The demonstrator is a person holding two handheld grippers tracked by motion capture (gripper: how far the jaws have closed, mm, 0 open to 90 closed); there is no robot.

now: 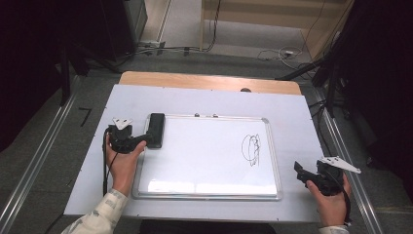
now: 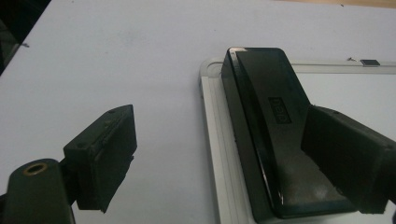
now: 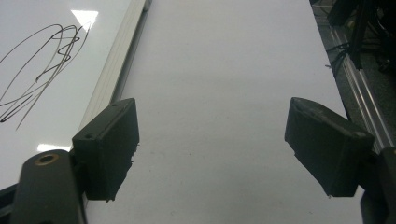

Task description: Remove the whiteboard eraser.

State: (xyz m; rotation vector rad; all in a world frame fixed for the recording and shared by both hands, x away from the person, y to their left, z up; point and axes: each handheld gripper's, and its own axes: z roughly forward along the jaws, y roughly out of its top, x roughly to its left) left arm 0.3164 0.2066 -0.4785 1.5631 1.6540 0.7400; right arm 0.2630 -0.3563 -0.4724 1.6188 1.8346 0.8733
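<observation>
The white table cover (image 1: pixel 204 100) lies over a wooden tabletop (image 1: pixel 209 80) on a grey floor, with metal rails (image 1: pixel 341 146) along both sides. The whiteboard (image 1: pixel 204 156) lies flat at centre, a black scribble (image 1: pixel 252 148) near its right edge. The black eraser (image 2: pixel 266 126) rests on the board's upper left corner. The left gripper (image 1: pixel 146 140) straddles the eraser, jaws wide: one beside it, the other over the table cover. The right gripper (image 3: pixel 212 149) hovers spread and empty, right of the board.

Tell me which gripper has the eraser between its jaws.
The left gripper: the black eraser on the whiteboard's corner lies between its jaws. The right gripper has nothing.
</observation>
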